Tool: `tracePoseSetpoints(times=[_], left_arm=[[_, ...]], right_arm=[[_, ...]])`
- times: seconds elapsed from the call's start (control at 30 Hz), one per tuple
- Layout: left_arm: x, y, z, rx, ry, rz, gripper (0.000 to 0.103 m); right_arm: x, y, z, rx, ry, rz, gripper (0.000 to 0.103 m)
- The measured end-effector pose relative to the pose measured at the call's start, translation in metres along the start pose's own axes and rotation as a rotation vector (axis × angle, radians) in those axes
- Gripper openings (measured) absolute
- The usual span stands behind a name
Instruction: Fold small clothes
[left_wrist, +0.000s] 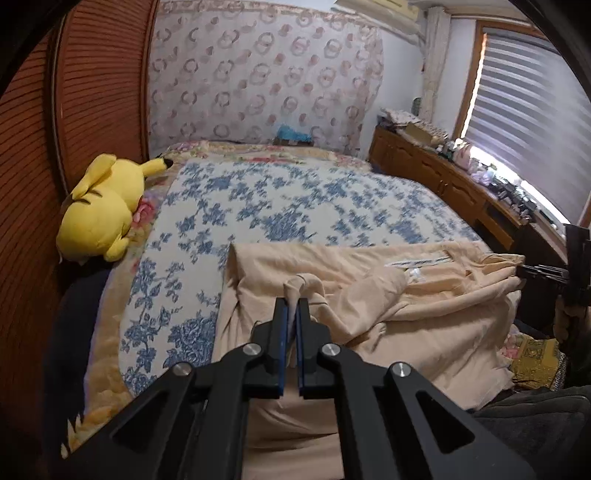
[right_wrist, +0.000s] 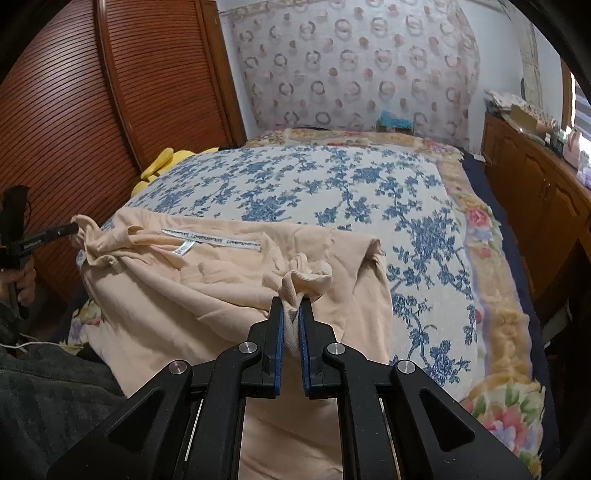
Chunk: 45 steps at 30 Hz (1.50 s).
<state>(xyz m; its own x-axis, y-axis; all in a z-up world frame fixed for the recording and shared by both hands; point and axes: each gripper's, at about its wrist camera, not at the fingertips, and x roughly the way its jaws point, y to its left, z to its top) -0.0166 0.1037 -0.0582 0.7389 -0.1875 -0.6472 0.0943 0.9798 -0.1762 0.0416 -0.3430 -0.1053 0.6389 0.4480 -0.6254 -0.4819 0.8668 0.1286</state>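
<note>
A peach garment (left_wrist: 424, 306) (right_wrist: 177, 295) lies partly on the near end of the bed, its lower part hanging over the near edge. A white label strip (right_wrist: 210, 238) shows inside it. My left gripper (left_wrist: 293, 301) is shut on a bunched corner of the garment. My right gripper (right_wrist: 291, 299) is shut on another bunched corner. Each gripper also appears in the other's view: the right gripper (left_wrist: 532, 273) at the far right edge, the left gripper (right_wrist: 70, 229) at the far left, held by a hand (right_wrist: 22, 280).
The bed carries a blue-flowered quilt (left_wrist: 295, 199) (right_wrist: 332, 184) over a floral blanket (right_wrist: 498, 314). A yellow plush toy (left_wrist: 103, 206) lies at the bed's left side by a slatted wooden door (left_wrist: 74, 110). A cluttered wooden dresser (left_wrist: 461, 184) runs along the right under a window blind (left_wrist: 524, 118).
</note>
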Motion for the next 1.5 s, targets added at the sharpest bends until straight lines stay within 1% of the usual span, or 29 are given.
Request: tracePoseSetpoints(times=[0.03,0.1,0.2,0.27,0.3,0.33,0.4,0.43,0.47,0.5,0.57,0.67,0.73,0.9,1.0,1.1,1.13,1.2,1.27,1.37,1.47,1.5], left_arm=[[0.003,0.002,-0.002,-0.014,0.01,0.006,0.0],[0.003,0.007,-0.005,-0.042,0.017,-0.006,0.001],[0.001,0.011,-0.009,-0.046,0.019,-0.022,0.013],[0.002,0.012,-0.008,-0.026,0.022,-0.011,0.021],[0.002,0.013,-0.007,-0.017,0.02,-0.004,0.03],[0.002,0.013,-0.005,-0.012,0.02,0.005,0.043],[0.003,0.012,0.0,0.019,0.009,0.029,0.051],[0.004,0.012,0.002,0.033,0.005,0.039,0.058],[0.006,0.013,0.006,0.049,0.005,0.052,0.062],[0.008,0.014,0.009,0.057,0.011,0.058,0.062],[0.015,0.017,0.017,0.071,0.021,0.064,0.063],[0.03,0.022,0.027,0.088,0.034,0.08,0.063],[0.048,0.027,0.034,0.092,0.058,0.071,0.063],[0.09,0.04,0.043,0.063,0.113,0.063,0.063],[0.11,0.044,0.043,0.036,0.147,0.061,0.063],[0.118,0.044,0.041,0.02,0.16,0.041,0.062],[0.12,0.044,0.041,0.017,0.162,0.036,0.062],[0.122,0.044,0.039,0.018,0.163,0.04,0.062],[0.124,0.044,0.038,0.017,0.166,0.043,0.062],[0.124,0.043,0.038,0.022,0.16,0.045,0.062],[0.125,0.043,0.038,0.023,0.155,0.038,0.057],[0.125,0.042,0.038,0.029,0.152,0.032,0.053]], right_arm=[[0.001,-0.002,-0.003,0.008,0.013,0.006,0.005],[0.0,-0.003,-0.008,0.022,0.028,0.01,0.005],[-0.007,-0.005,-0.015,0.044,0.027,0.0,0.01],[-0.012,-0.004,-0.015,0.04,0.017,-0.024,0.016],[-0.014,-0.004,-0.014,0.038,0.011,-0.03,0.022],[-0.017,-0.004,-0.012,0.032,0.0,-0.039,0.029],[-0.02,-0.002,-0.006,0.013,-0.022,-0.054,0.036],[-0.02,-0.002,-0.002,-0.001,-0.034,-0.064,0.038],[-0.019,-0.002,0.001,-0.012,-0.038,-0.074,0.039],[-0.017,-0.002,0.006,-0.026,-0.043,-0.09,0.042],[-0.014,-0.004,0.012,-0.036,-0.059,-0.093,0.043],[-0.002,-0.008,0.02,-0.036,-0.066,-0.091,0.051],[0.009,-0.011,0.026,-0.041,-0.062,-0.091,0.059],[0.041,-0.023,0.034,-0.039,-0.022,-0.114,0.06],[0.057,-0.036,0.038,-0.003,-0.005,-0.137,0.06],[0.066,-0.052,0.04,0.024,0.014,-0.176,0.06],[0.07,-0.058,0.041,0.037,0.027,-0.175,0.06],[0.074,-0.064,0.041,0.057,0.044,-0.163,0.06],[0.078,-0.067,0.043,0.072,0.065,-0.113,0.06],[0.083,-0.062,0.043,0.055,0.077,-0.074,0.06],[0.091,-0.054,0.042,0.035,0.1,-0.049,0.06],[0.094,-0.051,0.041,0.026,0.11,-0.047,0.059]])
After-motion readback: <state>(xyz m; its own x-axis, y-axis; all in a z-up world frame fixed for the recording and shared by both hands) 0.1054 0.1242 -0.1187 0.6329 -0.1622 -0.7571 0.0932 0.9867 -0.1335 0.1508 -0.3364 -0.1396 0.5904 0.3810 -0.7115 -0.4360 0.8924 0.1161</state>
